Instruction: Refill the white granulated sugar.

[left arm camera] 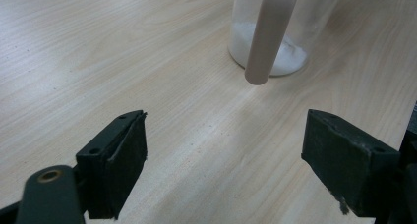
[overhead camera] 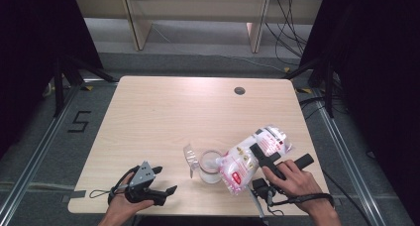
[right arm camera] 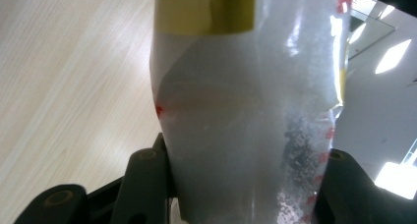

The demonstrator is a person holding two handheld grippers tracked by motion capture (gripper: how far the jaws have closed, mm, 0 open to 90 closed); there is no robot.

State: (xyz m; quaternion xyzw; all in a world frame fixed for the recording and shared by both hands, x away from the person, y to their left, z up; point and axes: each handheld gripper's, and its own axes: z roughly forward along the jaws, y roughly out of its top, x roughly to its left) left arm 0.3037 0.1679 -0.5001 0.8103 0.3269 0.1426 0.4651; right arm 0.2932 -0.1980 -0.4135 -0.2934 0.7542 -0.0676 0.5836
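The right gripper (overhead camera: pixel 261 156) is clamped on a bag (overhead camera: pixel 250 159) of white powder, tilted with its mouth over a glass jar (overhead camera: pixel 210 167) near the table's (overhead camera: pixel 163 112) front edge. A scoop (overhead camera: pixel 190 159) leans at the jar's left. The left gripper (overhead camera: pixel 163 182) rests low at the front left, jaws apart, holding nothing.

The clear plastic bag of white powder (overhead camera: pixel 252 159) carries red and yellow print; the clear glass jar (overhead camera: pixel 210 167) stands on a pale wood-grain table (overhead camera: pixel 163 117).
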